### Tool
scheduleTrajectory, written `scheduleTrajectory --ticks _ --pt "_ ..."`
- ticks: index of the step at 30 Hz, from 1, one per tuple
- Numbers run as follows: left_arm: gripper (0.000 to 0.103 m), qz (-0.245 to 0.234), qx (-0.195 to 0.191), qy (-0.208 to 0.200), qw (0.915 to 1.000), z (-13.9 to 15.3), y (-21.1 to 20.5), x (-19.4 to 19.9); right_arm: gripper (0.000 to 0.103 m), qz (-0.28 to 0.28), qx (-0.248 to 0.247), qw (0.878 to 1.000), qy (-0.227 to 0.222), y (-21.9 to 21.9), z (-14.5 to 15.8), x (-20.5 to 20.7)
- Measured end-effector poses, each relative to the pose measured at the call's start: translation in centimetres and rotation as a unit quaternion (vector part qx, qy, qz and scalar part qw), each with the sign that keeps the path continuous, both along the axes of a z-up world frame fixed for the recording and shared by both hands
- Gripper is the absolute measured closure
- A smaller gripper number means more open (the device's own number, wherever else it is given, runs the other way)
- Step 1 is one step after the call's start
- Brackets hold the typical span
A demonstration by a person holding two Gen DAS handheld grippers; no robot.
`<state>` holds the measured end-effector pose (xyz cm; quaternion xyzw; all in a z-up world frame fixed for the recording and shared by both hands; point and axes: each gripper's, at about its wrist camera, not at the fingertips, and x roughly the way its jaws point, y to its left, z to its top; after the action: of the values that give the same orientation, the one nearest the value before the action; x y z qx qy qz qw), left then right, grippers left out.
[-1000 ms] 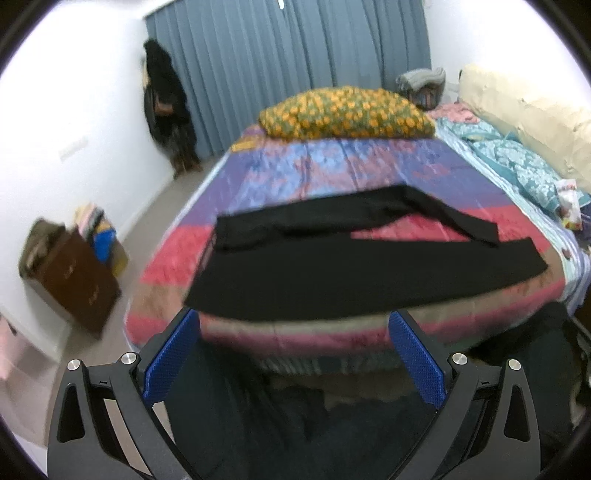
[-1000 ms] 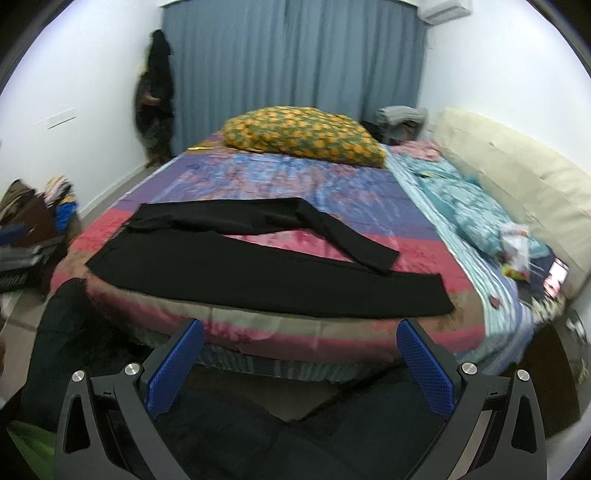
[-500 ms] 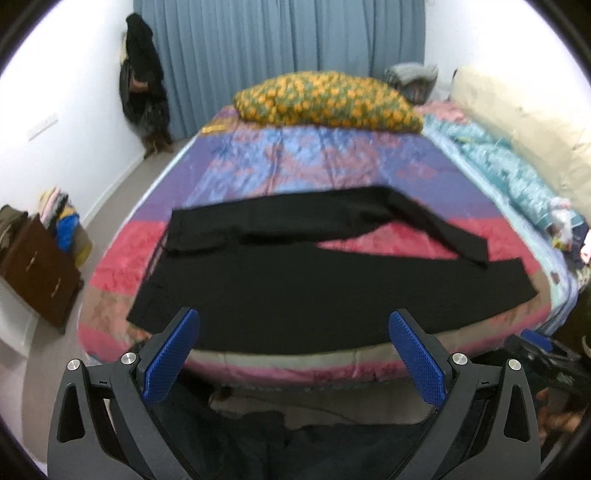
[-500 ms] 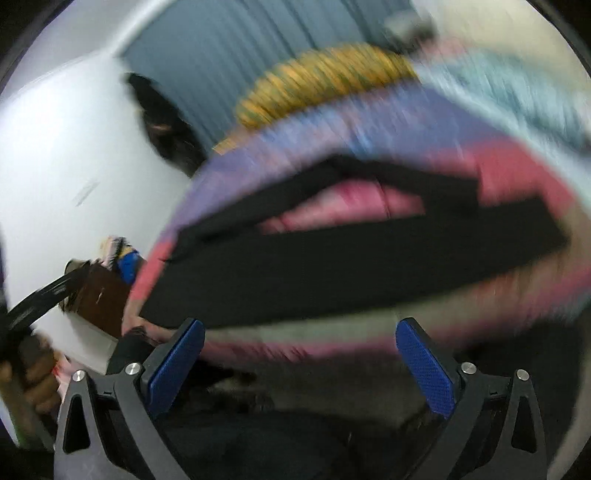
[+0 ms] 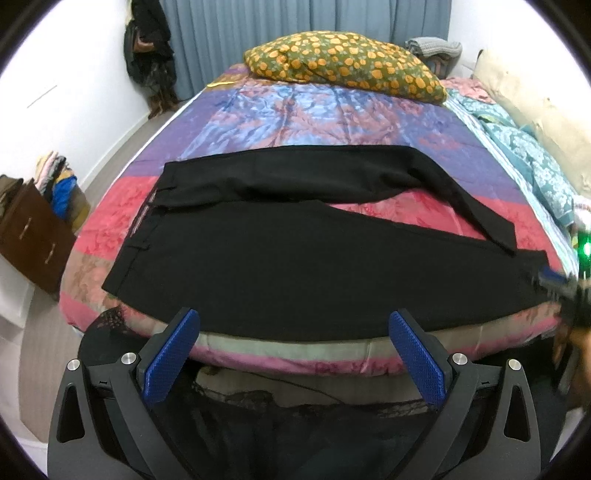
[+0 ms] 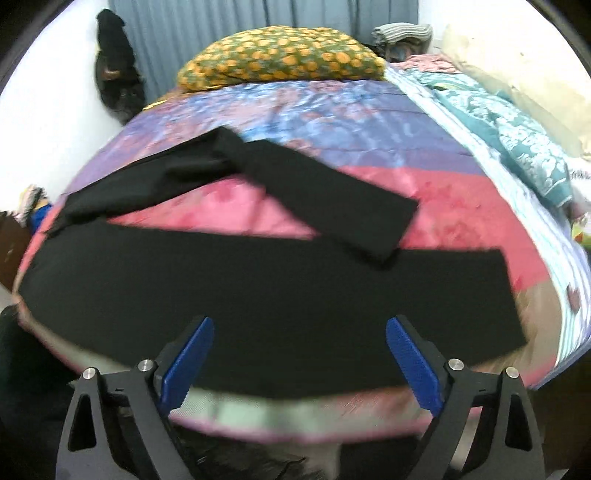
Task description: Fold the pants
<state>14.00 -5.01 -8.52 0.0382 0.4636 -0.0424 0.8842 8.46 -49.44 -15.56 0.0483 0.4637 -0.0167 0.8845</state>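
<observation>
- Left wrist view: black pants (image 5: 295,258) lie flat across the near end of the bed (image 5: 332,110), smooth matte cloth on a shiny quilted cover banded in purple, red and pink.
- Their long axis runs left to right across the bed; the waistband, with belt loops and a striped lining, is at the left and the hems are at the right.
- One leg lies straight along the near edge; the other bends partway and angles down, its hem resting on the straight leg.
- A plump pillow (image 5: 343,62) with orange spots on olive sits at the far end, before pleated grey-blue curtains (image 5: 295,22).
- Left gripper (image 5: 295,354) has its ribbed blue pads wide apart over the bed's near edge, with nothing between them.
- Right wrist view, blurred: right gripper (image 6: 299,354) hangs over the straight leg with its pads apart and closing; no cloth is pinched.
- Right gripper also shows in the left view, a blur at the hem end.
- A brown wooden cabinet (image 5: 29,240) stands by the left wall.
</observation>
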Motion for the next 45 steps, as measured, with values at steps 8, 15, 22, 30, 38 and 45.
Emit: scheduleTrajectory --ticks 8,15,22,30,38,45 --pt "0.001 0.007 0.008 0.066 0.9978 -4.0 -0.9 1.9 0.015 0.077 -0.079 0.994 -0.003 0.6 -2.9 9.0" --pt "0.001 0.013 0.025 0.082 0.9962 -5.6 -1.2 4.3 0.098 0.110 -0.024 0.989 0.092 -1.2 -5.6 17.6" --pt "0.001 0.021 0.004 0.085 0.9961 -6.3 -2.2 7.5 0.045 -0.002 -0.032 0.999 -0.001 -11.4 7.1 31.1" --pt "0.001 0.030 -0.010 0.092 0.9953 -7.6 -2.9 9.9 0.033 -0.159 0.017 0.987 0.015 -23.0 2.0 31.6" --pt "0.001 0.031 0.012 0.132 0.9907 -10.1 -3.8 9.9 0.040 -0.248 0.217 0.944 0.024 -26.0 -10.1 28.8" --pt "0.001 0.019 0.031 0.131 0.9908 -10.5 -4.8 10.4 0.084 -0.124 0.077 0.989 0.036 -21.8 -5.9 32.0"
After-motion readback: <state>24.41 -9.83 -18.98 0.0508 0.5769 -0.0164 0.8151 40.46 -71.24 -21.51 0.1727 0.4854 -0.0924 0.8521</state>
